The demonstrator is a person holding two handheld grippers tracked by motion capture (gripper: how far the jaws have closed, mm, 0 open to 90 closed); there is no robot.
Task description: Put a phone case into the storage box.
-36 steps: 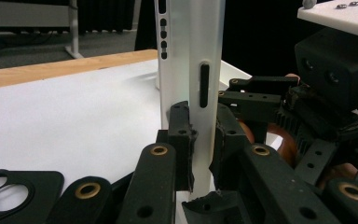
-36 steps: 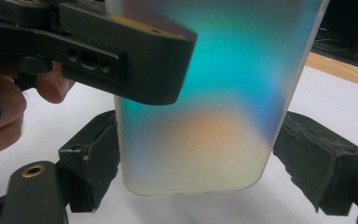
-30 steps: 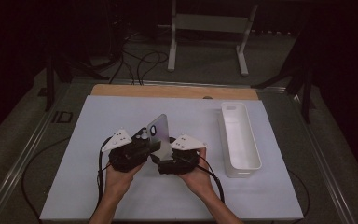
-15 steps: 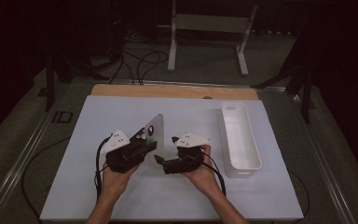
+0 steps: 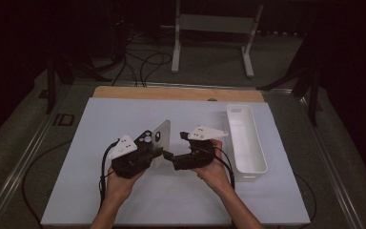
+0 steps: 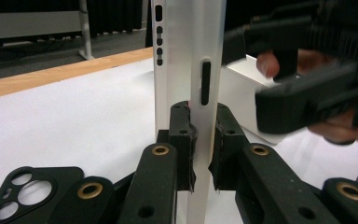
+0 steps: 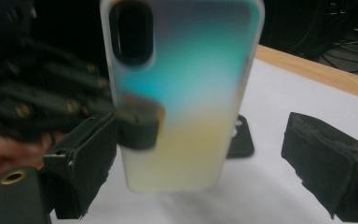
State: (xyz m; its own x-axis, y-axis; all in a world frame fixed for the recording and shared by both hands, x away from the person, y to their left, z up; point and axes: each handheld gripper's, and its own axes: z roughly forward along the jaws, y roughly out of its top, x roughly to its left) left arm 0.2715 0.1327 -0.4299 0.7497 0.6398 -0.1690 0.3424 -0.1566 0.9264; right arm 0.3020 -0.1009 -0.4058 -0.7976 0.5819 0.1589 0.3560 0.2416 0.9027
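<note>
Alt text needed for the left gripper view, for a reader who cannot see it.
The left gripper clamps the thin edge of an upright translucent phone case, its two black jaws pressed on either side. To the right, blurred, the right gripper hangs in a hand, in front of a white bin. A black phone case lies on the white table at lower left.

Your high view looks forward and down over the whole surface (image 5: 124, 200). Each gripper view sits close behind its own jaws; both face the case (image 6: 189, 70) from opposite sides.
</note>
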